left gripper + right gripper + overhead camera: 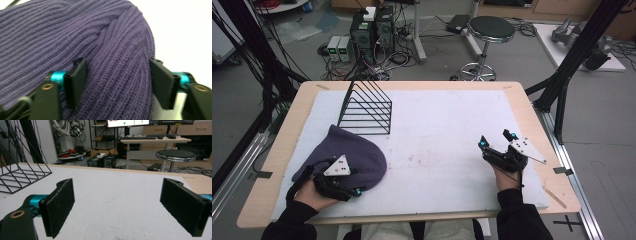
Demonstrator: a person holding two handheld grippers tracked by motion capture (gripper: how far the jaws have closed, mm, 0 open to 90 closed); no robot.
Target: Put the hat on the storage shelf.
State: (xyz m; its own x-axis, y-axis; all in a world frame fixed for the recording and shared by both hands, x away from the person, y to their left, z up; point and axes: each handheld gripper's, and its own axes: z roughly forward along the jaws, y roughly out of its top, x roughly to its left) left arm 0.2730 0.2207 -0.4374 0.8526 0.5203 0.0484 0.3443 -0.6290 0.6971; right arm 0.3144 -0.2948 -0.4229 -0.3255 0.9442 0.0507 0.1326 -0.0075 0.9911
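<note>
Left gripper (343, 186) sits at the near-left part of the table, jaws spread wide around the near edge of one purple knit beanie (349, 152). From the left gripper view the ribbed knit (100, 50) bulges up between the two pads, one pad (76, 82) resting on the fabric and the other at its outer side, so it's straddling the hat; I honestly can't tell if it's squeezing yet, the jaws look too far apart for that.

The beanie lies flat on the white foam mat (442, 130), its far edge just beside the foot of one black wire rack (367, 107). Part of the hat is hidden under the hand and gripper.

Right gripper (497, 146) hovers over the mat's near-right area, well apart from everything, jaws wide open with nothing between them (117, 205). Loads of bare mat between the two grippers and out toward the far edge.

The mat stops short of the wooden table (532, 120) edge, leaving a strip of wood on all sides. Off the table: one round black stool (489, 30) and some computer boxes (372, 32) with tangled cables on the floor. The rack (22, 175) is cut off at the left in the right gripper view.
</note>
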